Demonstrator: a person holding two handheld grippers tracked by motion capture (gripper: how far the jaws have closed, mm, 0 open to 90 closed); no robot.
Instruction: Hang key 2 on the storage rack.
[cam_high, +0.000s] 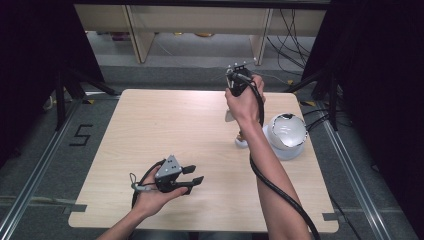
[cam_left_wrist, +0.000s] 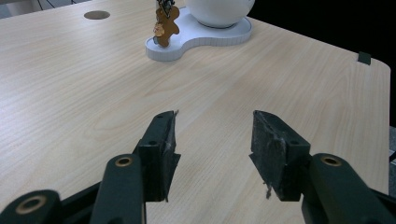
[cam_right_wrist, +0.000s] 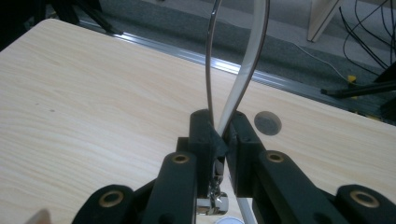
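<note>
Right gripper (cam_right_wrist: 218, 140) pinching a key ring (cam_right_wrist: 238, 60), charm (cam_left_wrist: 164, 27) dangling below; light, thin, probably slippery, likely to swing; best held at the loop; left gripper (cam_left_wrist: 212, 144) spread, empty

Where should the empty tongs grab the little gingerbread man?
Probably its middle, below the arms. The gingerbread man hangs upright from the loop pinched in the right tongs, with the white ball close behind, so the left tongs should come level from the bare table side.
</note>
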